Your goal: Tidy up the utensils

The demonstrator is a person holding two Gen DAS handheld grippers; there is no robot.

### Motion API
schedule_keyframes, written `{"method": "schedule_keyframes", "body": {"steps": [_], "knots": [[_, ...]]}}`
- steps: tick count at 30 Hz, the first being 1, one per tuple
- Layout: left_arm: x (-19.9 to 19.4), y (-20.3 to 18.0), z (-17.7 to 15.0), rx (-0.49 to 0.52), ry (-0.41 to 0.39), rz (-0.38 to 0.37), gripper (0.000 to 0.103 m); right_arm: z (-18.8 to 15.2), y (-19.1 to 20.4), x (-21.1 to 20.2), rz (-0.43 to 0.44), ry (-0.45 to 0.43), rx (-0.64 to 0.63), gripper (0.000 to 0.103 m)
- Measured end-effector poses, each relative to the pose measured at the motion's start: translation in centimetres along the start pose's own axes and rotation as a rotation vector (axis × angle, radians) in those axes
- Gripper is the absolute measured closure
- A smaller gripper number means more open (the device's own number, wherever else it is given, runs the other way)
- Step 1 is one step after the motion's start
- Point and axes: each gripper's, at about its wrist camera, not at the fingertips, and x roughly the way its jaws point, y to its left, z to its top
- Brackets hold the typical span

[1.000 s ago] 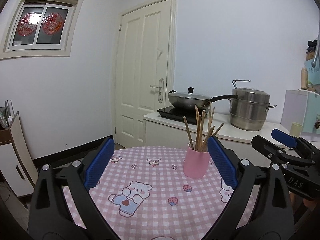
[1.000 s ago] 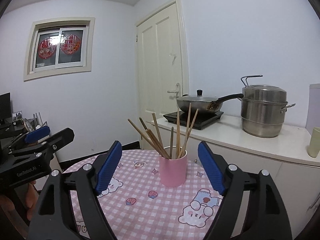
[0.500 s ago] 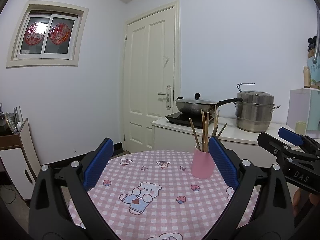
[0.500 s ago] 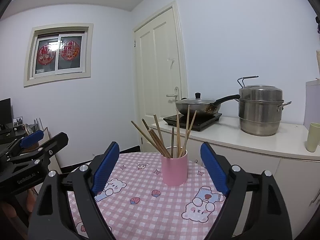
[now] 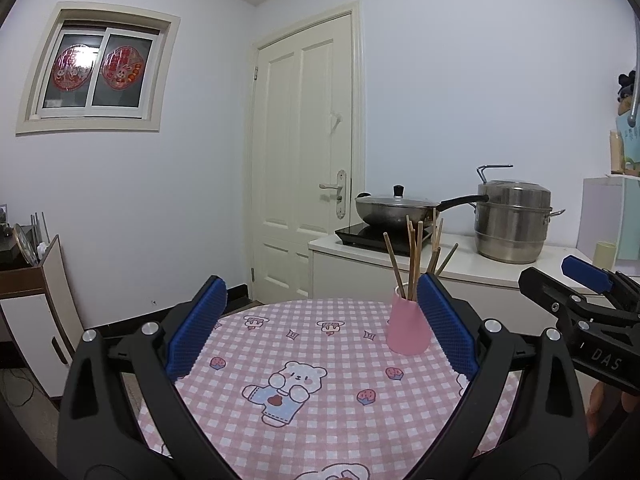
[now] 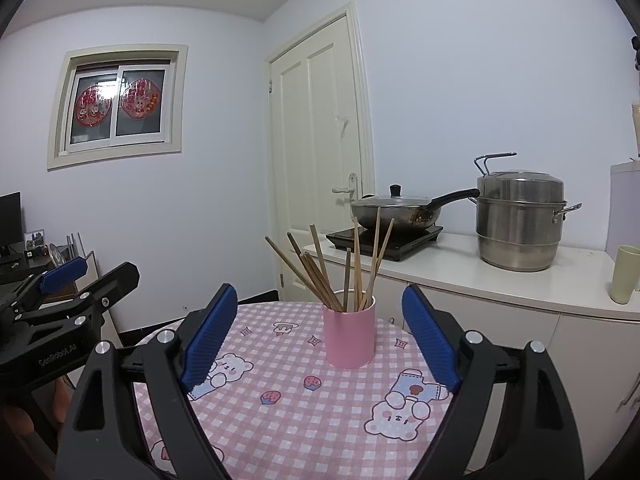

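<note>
A pink cup (image 6: 349,336) holding several wooden chopsticks (image 6: 320,276) stands upright on a round table with a pink checked cloth (image 6: 288,412). My right gripper (image 6: 319,290) is open, its blue pads wide on either side of the cup and short of it, touching nothing. In the left wrist view the cup (image 5: 407,330) stands just beyond the right pad of my left gripper (image 5: 320,280), which is open and empty over the cloth (image 5: 304,400). Each gripper shows at the edge of the other's view: the right gripper (image 5: 580,280) and the left gripper (image 6: 64,276).
Behind the table runs a white counter (image 6: 500,276) with a lidded wok (image 6: 396,210) on a black cooktop, a steel steamer pot (image 6: 520,220) and a pale cup (image 6: 624,274). A closed door (image 6: 320,160) is at the back. A low cabinet (image 5: 36,300) stands at the left.
The left wrist view has levelled out and drifted slightly, so the cup looks a little farther away. The right view is almost unchanged. Nothing was gripped or let go.
</note>
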Motion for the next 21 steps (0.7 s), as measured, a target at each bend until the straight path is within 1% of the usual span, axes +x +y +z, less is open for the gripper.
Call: {"method": "schedule_keyframes", "body": {"steps": [21], "knots": [[-0.17,0.00,-0.04,-0.010,-0.004,0.008,0.009,-0.06,0.23,-0.31,-0.001,0.007,0.007,0.021]]}}
